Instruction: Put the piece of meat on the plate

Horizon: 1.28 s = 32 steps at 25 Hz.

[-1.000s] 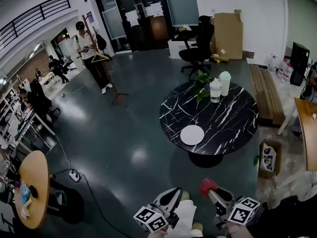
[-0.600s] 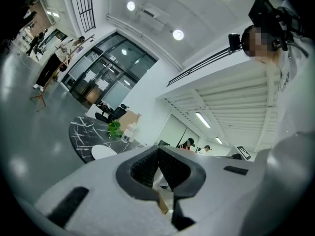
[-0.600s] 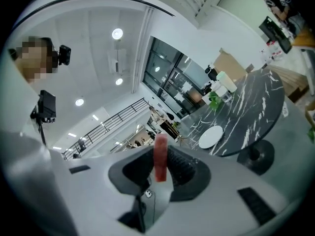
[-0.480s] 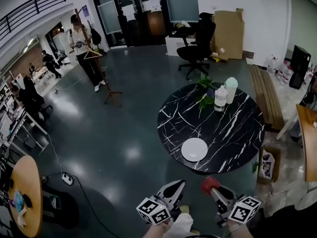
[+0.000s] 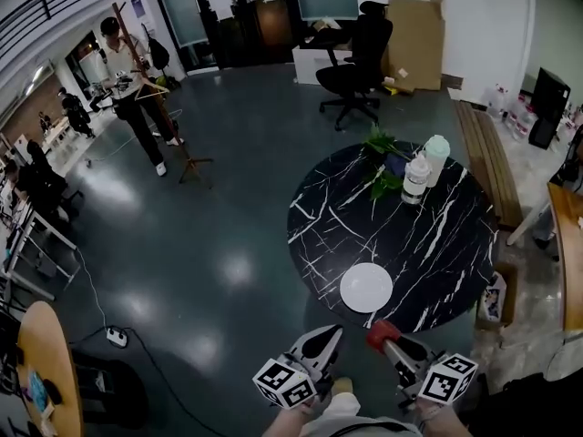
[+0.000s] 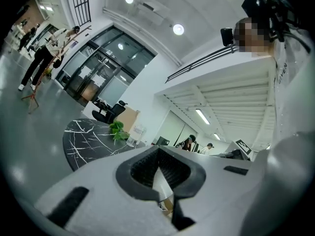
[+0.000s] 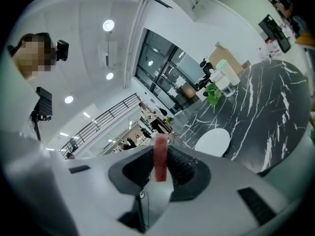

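Right gripper (image 5: pixel 387 340) has the meat (image 5: pixel 382 334) clamped between its pads, and the right gripper view shows the red strip standing on end in the jaws, long axis up and down, top end poking clear above them. So the grip is narrow, closed on the meat, nothing loose.

Left gripper (image 5: pixel 330 337) rides alongside with its jaws drawn together and nothing between them. It's a passenger here.

Now the one thing that matters: the plate (image 5: pixel 366 288). It sits bare on the table (image 5: pixel 437 244) at the rim closest to the person, ahead of the right gripper and a touch to the right of where its jaws point. From the head view, meat and plate are near but apart, and the meat is not over the plate yet.

Both grippers stand about as close to it, the right one a shade closer, and it's the one carrying. The likely call: carry on forward, swing slightly right, get over the white disc, then lower and let go. With the strip held upright, it will probably tip flat on release.
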### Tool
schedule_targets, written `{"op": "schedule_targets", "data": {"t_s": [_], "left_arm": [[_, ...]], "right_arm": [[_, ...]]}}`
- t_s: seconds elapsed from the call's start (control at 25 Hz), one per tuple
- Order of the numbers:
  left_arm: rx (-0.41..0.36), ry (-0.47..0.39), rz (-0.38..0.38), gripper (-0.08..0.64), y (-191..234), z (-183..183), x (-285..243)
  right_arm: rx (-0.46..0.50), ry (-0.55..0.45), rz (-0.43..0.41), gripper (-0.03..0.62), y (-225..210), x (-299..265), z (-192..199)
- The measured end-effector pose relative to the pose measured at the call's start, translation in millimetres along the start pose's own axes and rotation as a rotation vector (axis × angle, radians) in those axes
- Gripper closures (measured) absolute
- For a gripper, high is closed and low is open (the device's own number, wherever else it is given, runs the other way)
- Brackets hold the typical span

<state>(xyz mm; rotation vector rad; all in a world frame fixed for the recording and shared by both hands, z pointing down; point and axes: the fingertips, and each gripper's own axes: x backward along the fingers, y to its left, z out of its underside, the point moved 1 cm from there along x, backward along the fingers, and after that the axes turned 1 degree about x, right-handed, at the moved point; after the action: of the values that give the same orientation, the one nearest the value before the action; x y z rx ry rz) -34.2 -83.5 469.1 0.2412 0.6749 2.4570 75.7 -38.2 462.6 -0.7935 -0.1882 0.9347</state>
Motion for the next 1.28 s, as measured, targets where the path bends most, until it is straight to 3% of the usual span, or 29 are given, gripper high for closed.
{"op": "schedule_targets", "data": {"t_s": [0.44,0.92,1.28], "left_arm": [[0.052,0.030,-0.035,0.551,61.6,16.7,-30.6],[0.058,-0.005,-0.219,0.551,125.9,22.7,-54.0],[0.049,-0.008,-0.277,0.551,152.6,34.9,-70.2]], "right_arm": [[-0.001,0.093,0.102,0.508,-54.0,-38.6,5.2],[0.035,0.315,0.093,0.508,-129.2,-117.0,0.7],[-0.004,0.445,0.064,0.508,-148.8,-156.2,7.9]]}}
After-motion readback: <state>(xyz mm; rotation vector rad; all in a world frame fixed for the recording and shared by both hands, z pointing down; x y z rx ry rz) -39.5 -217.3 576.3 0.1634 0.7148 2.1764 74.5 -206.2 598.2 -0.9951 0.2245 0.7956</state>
